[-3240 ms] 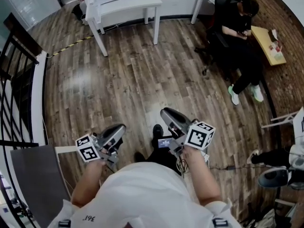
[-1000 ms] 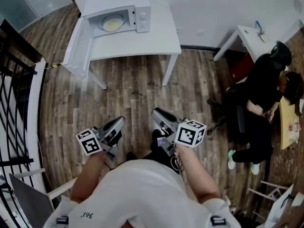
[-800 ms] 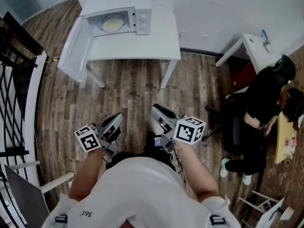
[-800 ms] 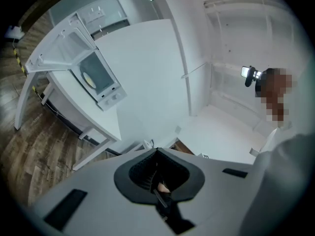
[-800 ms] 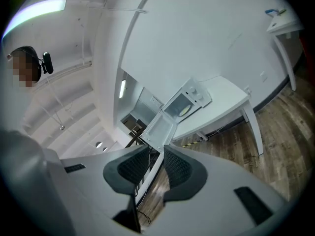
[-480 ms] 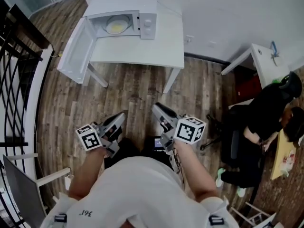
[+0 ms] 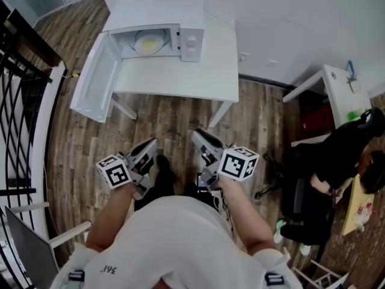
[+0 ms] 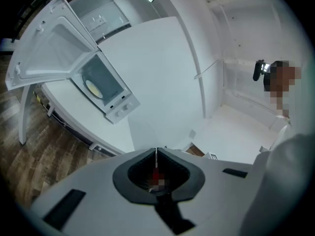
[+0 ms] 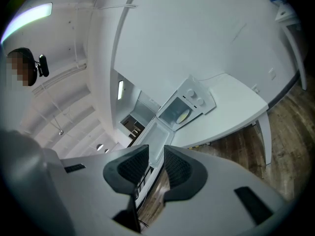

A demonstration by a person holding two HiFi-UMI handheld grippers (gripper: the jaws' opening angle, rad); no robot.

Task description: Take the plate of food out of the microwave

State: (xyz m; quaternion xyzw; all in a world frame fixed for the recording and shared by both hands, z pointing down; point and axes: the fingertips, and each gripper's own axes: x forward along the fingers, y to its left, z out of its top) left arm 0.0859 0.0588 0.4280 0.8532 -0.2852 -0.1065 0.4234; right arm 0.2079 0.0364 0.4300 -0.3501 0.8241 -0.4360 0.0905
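Note:
The white microwave (image 7: pixel 180 40) stands on a white table (image 7: pixel 180 77) at the top of the head view, its door (image 7: pixel 96 80) swung open to the left. Inside lies a plate of yellow food (image 7: pixel 150 41), also seen small in the left gripper view as the plate (image 8: pixel 93 87) and in the right gripper view as the plate (image 9: pixel 182 116). Both grippers are held low over the wooden floor, well short of the table. My left gripper (image 7: pixel 149 147) (image 8: pixel 156 152) is shut and empty. My right gripper (image 7: pixel 200 138) (image 9: pixel 156 154) is open with nothing between its jaws.
A black railing (image 7: pixel 18 101) runs along the left. At the right a person sits in a black chair (image 7: pixel 313 179) beside a second white table (image 7: pixel 334 80). Wooden floor (image 7: pixel 174 119) lies between me and the microwave table.
The microwave table has come nearer and moved toward the middle of the head view. Both grippers keep the same pose in front of the body.

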